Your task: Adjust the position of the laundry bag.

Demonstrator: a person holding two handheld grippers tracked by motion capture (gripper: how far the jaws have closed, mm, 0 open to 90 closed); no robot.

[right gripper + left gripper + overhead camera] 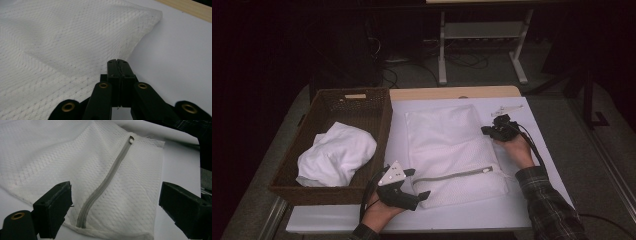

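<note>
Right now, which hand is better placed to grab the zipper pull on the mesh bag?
Left. Its tongs stand open, straddling the zipper at the mesh bag's near end. The right tongs are shut at the bag's far edge.

The white mesh zippered laundry bag (100, 170) runs off the top and left edges of the left gripper view. Whether the right gripper (117, 61) pinches the bag's edge, its own jaws hide. The small clear object (506, 108) on the table's far side is too small to tell.
</note>
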